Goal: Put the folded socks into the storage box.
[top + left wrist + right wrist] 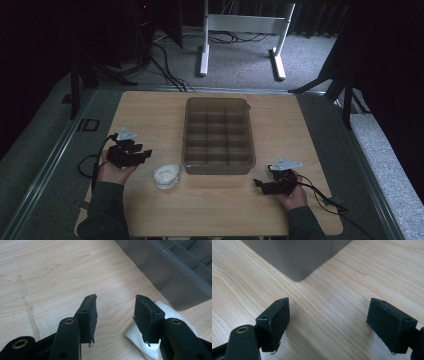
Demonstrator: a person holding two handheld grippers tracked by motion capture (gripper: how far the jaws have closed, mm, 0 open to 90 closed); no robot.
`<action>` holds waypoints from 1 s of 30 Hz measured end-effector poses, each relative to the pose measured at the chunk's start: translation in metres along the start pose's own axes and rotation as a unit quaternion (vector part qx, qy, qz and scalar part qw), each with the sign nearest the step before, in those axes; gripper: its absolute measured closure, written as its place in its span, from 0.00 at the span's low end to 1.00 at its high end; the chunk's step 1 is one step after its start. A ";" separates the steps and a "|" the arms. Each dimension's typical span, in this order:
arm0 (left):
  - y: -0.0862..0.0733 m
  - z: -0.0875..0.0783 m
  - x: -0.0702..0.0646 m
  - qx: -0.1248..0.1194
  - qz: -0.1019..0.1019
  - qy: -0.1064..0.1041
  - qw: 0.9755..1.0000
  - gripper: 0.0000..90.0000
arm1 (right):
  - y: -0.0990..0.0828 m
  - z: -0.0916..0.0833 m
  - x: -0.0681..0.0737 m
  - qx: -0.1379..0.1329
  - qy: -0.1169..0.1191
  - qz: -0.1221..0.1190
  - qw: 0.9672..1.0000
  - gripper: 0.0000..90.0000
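Observation:
A grey divided organizer box [218, 136] stands in the middle of the wooden table [150, 110]. A crumpled white cloth [167, 175] lies just off its near left corner. My left gripper [142, 152] hovers left of the cloth, open, nothing between its jaws. In the left gripper view the gripper [115, 308] points over bare wood, with the cloth [160, 345] behind its right jaw and the box [175, 277] at the upper right. My right gripper [258, 184] rests near the box's near right corner, open and empty. The right gripper view has that gripper [328, 312] facing the box corner [294, 257].
The box has several empty compartments. White table legs [240, 35] and cables lie on the carpet beyond the table. A metal rail [50, 160] borders the table's left side. Bare wood stretches between the two hands along the near edge.

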State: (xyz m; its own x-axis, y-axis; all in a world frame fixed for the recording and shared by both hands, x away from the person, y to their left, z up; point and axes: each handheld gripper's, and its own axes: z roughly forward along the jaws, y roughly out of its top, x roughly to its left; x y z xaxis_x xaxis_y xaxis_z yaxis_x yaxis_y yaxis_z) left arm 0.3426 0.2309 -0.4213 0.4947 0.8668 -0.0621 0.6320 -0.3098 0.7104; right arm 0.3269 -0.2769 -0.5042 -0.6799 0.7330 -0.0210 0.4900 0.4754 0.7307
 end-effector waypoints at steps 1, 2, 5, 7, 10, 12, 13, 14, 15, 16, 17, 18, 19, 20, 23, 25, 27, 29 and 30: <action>0.001 -0.001 0.000 0.002 0.000 -0.004 1.000 0.61 | 0.000 0.000 0.000 0.000 0.000 0.001 1.000 0.20; 0.001 -0.001 0.000 0.002 0.000 -0.004 1.000 0.62 | 0.000 0.000 0.000 0.000 0.000 0.001 1.000 0.20; 0.003 -0.001 0.001 0.008 0.009 -0.024 1.000 0.66 | 0.000 0.000 0.000 0.000 0.000 0.001 1.000 0.20; 0.003 -0.001 0.001 0.010 0.011 -0.028 1.000 0.69 | 0.000 0.000 0.000 0.000 0.000 0.001 1.000 0.20; 0.004 -0.002 0.000 0.021 0.019 -0.038 0.999 0.70 | 0.000 0.000 0.000 0.001 0.000 0.001 1.000 0.20; 0.005 -0.002 -0.001 0.022 0.021 -0.037 0.999 0.70 | 0.000 0.000 0.000 0.001 0.000 0.000 1.000 0.20; 0.006 -0.003 -0.001 0.025 0.025 -0.038 0.999 0.70 | 0.000 0.000 0.000 0.000 0.000 0.000 1.000 0.20; 0.006 -0.003 -0.001 0.025 0.025 -0.038 0.999 0.70 | 0.000 0.000 0.000 0.000 0.000 0.000 1.000 0.20; 0.006 -0.003 -0.001 0.026 0.028 -0.039 0.999 0.70 | 0.000 0.000 0.000 0.000 0.000 0.001 1.000 0.20; 0.008 -0.004 -0.002 0.028 0.033 -0.037 0.998 0.70 | 0.000 0.000 0.000 0.001 0.000 0.001 1.000 0.20; 0.009 -0.005 -0.002 0.030 0.037 -0.036 0.998 0.70 | 0.000 0.000 0.000 0.000 0.000 0.001 1.000 0.20; 0.009 -0.005 -0.003 0.032 0.041 -0.036 0.998 0.69 | 0.000 0.000 0.000 0.001 0.000 0.001 1.000 0.20; 0.011 -0.006 -0.003 0.035 0.045 -0.034 0.998 0.69 | 0.000 0.000 0.000 0.001 0.000 0.001 1.000 0.20; 0.012 -0.006 -0.003 0.037 0.049 -0.032 0.998 0.68 | 0.000 0.000 0.000 0.001 0.000 0.001 1.000 0.20; 0.014 -0.008 -0.004 0.044 0.059 -0.031 0.997 0.67 | 0.000 0.000 0.000 0.001 0.000 0.001 1.000 0.20; 0.016 -0.010 -0.005 0.047 0.063 -0.035 0.996 0.67 | 0.000 0.000 0.000 0.000 0.000 0.001 1.000 0.20; 0.016 -0.010 -0.005 0.048 0.066 -0.035 0.996 0.67 | 0.000 0.000 0.000 0.000 0.000 0.002 1.000 0.20; 0.018 -0.011 -0.005 0.052 0.072 -0.038 0.995 0.67 | 0.000 0.000 0.000 0.000 0.000 0.001 1.000 0.20; 0.018 -0.011 -0.005 0.052 0.072 -0.038 0.995 0.67 | 0.000 0.000 0.000 0.000 0.000 0.001 1.000 0.20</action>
State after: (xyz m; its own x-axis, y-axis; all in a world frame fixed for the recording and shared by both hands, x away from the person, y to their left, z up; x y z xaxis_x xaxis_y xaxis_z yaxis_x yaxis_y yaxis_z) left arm 0.3444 0.2250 -0.4008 0.6254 0.7801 -0.0200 0.6077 -0.4709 0.6395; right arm 0.3268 -0.2767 -0.5041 -0.6783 0.7346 -0.0190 0.4924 0.4735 0.7303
